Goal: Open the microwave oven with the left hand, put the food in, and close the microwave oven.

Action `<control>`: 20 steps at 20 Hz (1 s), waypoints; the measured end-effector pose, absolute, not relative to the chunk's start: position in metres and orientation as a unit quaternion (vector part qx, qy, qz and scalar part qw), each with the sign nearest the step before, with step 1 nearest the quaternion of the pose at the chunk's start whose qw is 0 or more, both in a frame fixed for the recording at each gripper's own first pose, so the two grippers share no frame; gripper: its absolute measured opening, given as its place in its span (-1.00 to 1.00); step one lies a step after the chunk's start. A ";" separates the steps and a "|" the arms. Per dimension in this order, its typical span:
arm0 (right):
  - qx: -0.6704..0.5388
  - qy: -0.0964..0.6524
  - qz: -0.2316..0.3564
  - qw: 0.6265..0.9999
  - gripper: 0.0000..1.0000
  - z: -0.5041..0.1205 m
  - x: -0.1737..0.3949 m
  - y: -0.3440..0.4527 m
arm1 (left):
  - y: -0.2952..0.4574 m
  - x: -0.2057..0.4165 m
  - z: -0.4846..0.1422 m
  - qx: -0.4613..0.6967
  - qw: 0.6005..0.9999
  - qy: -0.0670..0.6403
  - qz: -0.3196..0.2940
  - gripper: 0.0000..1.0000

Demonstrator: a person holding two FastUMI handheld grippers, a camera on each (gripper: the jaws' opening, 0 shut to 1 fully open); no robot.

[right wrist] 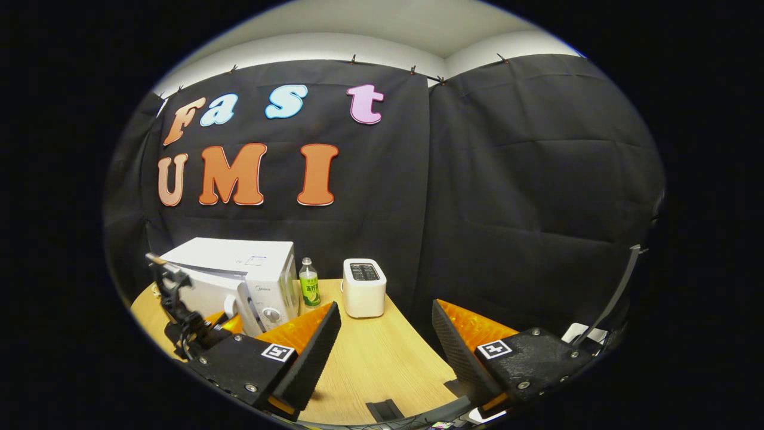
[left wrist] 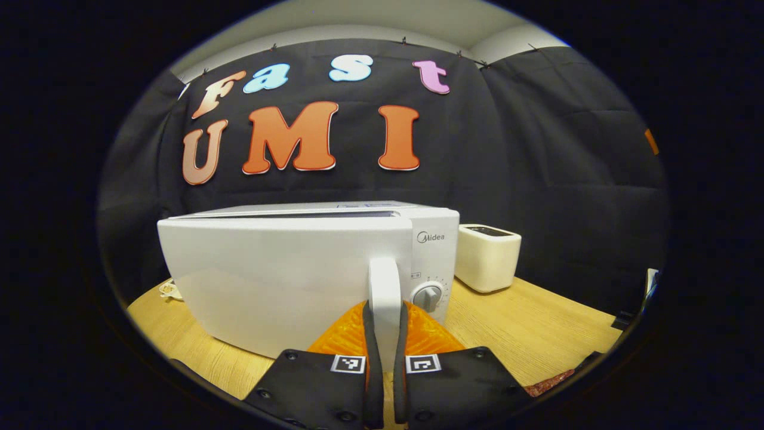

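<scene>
My left gripper (left wrist: 385, 325) is clamped on the microwave's handle (left wrist: 384, 286), one finger pressed to each side of the upright white bar. The door (left wrist: 280, 280) stands a little ajar, its top edge pulled away from the microwave (left wrist: 427, 239) body; I cannot see inside. The dial (left wrist: 427, 295) sits just right of my fingers, and a toaster (left wrist: 487, 257) stands further right on the table (left wrist: 537, 328).

My right gripper (right wrist: 382, 334) is wide open and holds nothing, hanging over bare table. Ahead to its left I see the microwave (right wrist: 239, 269) with the left gripper (right wrist: 224, 319) at its door, then a bottle (right wrist: 308, 283) and the toaster (right wrist: 364, 286).
</scene>
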State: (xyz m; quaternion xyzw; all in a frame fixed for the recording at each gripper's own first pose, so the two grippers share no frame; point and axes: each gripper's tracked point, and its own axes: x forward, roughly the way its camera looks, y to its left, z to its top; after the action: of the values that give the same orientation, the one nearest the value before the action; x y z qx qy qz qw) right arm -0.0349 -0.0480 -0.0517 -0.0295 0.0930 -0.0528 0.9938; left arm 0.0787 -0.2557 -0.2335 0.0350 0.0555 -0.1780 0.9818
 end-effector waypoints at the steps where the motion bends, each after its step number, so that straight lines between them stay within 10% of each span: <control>1: -0.026 0.093 -0.045 0.994 0.91 -0.052 -0.033 -0.040 | -0.250 0.068 -0.232 0.030 0.979 0.056 -0.194 -0.79; 10: 0.007 0.089 0.049 0.995 0.92 -0.055 -0.017 0.055 | -0.192 -0.010 -0.233 0.034 0.956 0.086 -0.278 -0.80; 20: 0.020 0.093 0.124 0.988 0.91 -0.057 -0.020 0.123 | -0.093 -0.064 -0.232 0.030 0.975 0.107 -0.192 -0.80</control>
State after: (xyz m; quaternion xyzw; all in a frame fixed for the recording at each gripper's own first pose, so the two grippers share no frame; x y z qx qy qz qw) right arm -0.0203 0.1232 -0.0568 0.0203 0.0929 0.1237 0.9878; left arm -0.0640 -0.0933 -0.2319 0.0296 0.1067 -0.1915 0.9752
